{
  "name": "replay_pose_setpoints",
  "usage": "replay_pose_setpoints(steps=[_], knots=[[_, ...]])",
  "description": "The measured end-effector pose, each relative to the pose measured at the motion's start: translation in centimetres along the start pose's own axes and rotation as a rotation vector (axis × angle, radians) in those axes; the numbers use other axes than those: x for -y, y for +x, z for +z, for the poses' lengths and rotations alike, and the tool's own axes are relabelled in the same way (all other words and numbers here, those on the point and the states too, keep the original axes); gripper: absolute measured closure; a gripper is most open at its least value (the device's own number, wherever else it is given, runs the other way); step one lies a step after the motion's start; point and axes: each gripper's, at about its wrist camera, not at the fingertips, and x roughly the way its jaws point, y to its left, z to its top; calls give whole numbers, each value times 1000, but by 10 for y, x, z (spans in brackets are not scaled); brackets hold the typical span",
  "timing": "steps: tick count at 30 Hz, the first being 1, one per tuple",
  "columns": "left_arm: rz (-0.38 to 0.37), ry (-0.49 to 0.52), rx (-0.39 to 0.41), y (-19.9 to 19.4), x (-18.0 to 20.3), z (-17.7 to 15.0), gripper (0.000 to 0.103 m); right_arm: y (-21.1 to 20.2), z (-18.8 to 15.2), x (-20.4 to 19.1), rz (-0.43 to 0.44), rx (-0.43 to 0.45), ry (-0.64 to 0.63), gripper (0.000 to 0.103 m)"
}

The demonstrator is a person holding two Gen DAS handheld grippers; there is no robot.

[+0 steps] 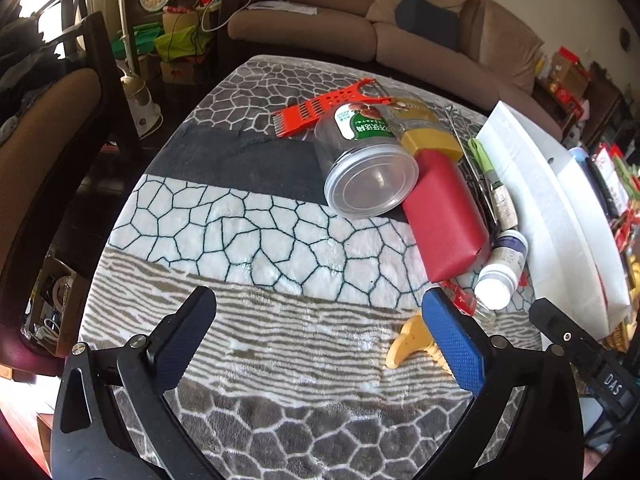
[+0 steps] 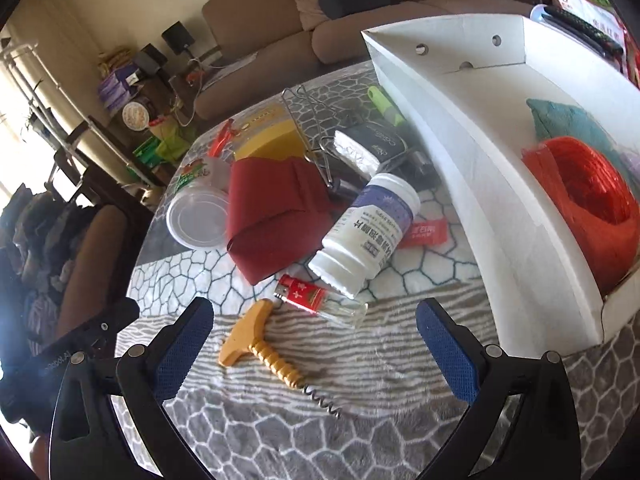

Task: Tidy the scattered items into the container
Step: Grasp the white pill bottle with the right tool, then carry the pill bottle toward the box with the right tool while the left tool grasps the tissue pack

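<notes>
Hovering over the clutter with our left gripper (image 1: 318,334) and right gripper (image 2: 314,340) both spread wide and empty, we figure the wooden corkscrew (image 2: 262,354) lying just below the right one goes next into the white box (image 2: 480,168) alongside.

My left gripper (image 1: 320,338) was black, with curved arms, silver screws at the joints and blue dimpled pads (image 1: 454,344) on its fingers. My right gripper (image 2: 316,346) looked the same: black frame, silver screws, blue textured pads (image 2: 446,350).
</notes>
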Motion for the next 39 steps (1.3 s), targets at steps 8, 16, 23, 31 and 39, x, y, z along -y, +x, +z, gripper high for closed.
replay_pose_setpoints(steps=[8,16,23,31,39], knots=[[-41,-53,1,15,1,12,0,31,13,0,-129,31,34,0],[-83,-88,-4,24,-4,12,0,64,26,8,-194,51,84,0],[-110,-121,-17,28,-5,11,0,62,25,13,-151,5,72,42],[-124,-108,-13,14,7,5,0,25,6,20,10,-53,16,58],[-133,-66,-36,2,35,-7,0,-5,-18,15,39,-117,-34,79]])
